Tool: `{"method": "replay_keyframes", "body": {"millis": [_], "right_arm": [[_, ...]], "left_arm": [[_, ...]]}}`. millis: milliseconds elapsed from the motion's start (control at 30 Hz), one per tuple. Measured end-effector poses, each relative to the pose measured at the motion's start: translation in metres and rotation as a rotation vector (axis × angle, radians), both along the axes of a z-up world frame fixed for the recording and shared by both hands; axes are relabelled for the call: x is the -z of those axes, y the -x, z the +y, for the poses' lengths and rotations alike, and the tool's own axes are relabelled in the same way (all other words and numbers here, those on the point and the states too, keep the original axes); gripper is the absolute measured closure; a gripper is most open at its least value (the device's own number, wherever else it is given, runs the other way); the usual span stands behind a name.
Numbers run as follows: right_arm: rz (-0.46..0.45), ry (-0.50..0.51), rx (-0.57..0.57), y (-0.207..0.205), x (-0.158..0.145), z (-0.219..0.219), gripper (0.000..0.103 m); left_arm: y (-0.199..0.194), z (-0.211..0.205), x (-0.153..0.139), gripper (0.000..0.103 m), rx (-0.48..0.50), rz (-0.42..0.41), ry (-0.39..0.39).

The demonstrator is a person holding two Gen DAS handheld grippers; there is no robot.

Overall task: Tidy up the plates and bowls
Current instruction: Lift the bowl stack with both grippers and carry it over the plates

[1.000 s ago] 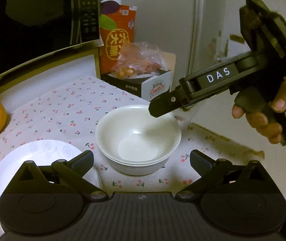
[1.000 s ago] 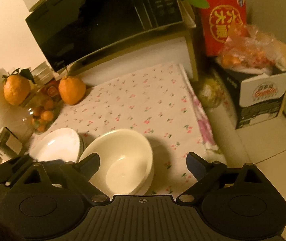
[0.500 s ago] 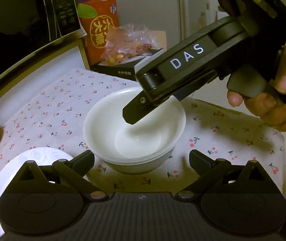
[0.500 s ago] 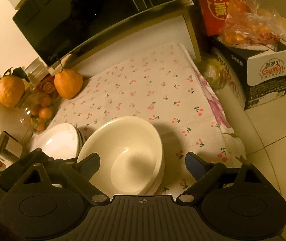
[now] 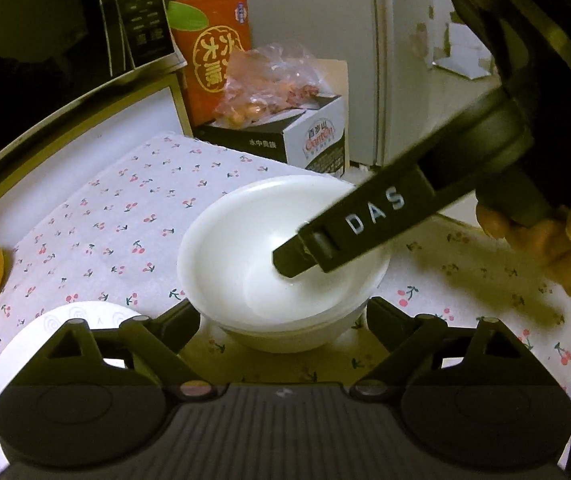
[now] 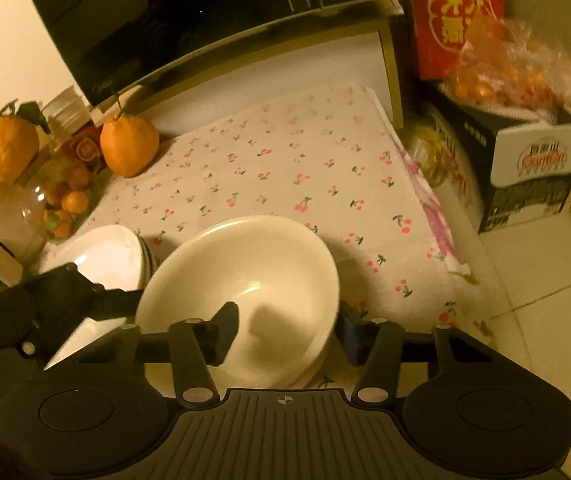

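Observation:
A stack of white bowls (image 5: 245, 248) (image 6: 245, 264) stands on the cherry-print cloth (image 5: 125, 208). My left gripper (image 5: 281, 316) is low and close in front of the stack. Its fingers flank the lowest bowl, its jaws are closing, and no pad visibly presses. My right gripper (image 6: 285, 334) reaches in from the right, jaws closing. One finger (image 6: 225, 332) is inside the top bowl and the other is outside the rim, so the bowl wall is between them with a gap left. White plates (image 6: 101, 252) (image 5: 73, 320) lie left of the bowls.
A microwave (image 6: 205, 20) on a shelf spans the back. Oranges (image 6: 129, 148) and a jar of small fruit (image 6: 65, 200) sit at the left. A red carton (image 6: 457, 12) and a box with a bag of fruit (image 6: 533, 148) stand beyond the table's right edge, over tiled floor (image 6: 545, 272).
My right gripper has come down onto the bowls, and its jaws have narrowed with one finger now inside the top bowl. My left gripper has edged closer to the stack.

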State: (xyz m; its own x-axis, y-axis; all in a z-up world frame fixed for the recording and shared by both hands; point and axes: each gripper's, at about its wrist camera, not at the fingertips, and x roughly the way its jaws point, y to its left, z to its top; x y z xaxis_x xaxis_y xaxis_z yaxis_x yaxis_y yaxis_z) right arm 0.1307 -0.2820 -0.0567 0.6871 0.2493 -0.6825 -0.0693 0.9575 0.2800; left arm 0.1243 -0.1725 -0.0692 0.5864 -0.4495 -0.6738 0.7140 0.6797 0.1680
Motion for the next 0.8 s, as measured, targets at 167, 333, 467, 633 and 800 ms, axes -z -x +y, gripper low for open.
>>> {"method": "replay_keyframes", "body": {"millis": [167, 333, 467, 633, 800], "right_arm": [[-0.021, 0.015, -0.010, 0.002, -0.004, -0.001, 0.057], [-0.053, 0.030, -0.011, 0.005, -0.012, 0.000, 0.057], [-0.073, 0.023, -0.011, 0.009, -0.020, 0.002, 0.057], [-0.102, 0.013, -0.025, 0.013, -0.033, 0.008, 0.057], [-0.129, 0.013, -0.062, 0.015, -0.043, 0.024, 0.057]], "left_arm": [[0.004, 0.001, -0.003, 0.014, 0.002, -0.018, 0.018], [0.005, 0.002, -0.011, 0.014, -0.005, -0.032, 0.037], [0.008, 0.007, -0.019, 0.014, -0.012, -0.040, 0.059], [0.015, 0.017, -0.034, 0.014, -0.027, -0.059, 0.081], [0.020, 0.031, -0.042, 0.014, -0.053, -0.068, 0.097]]}}
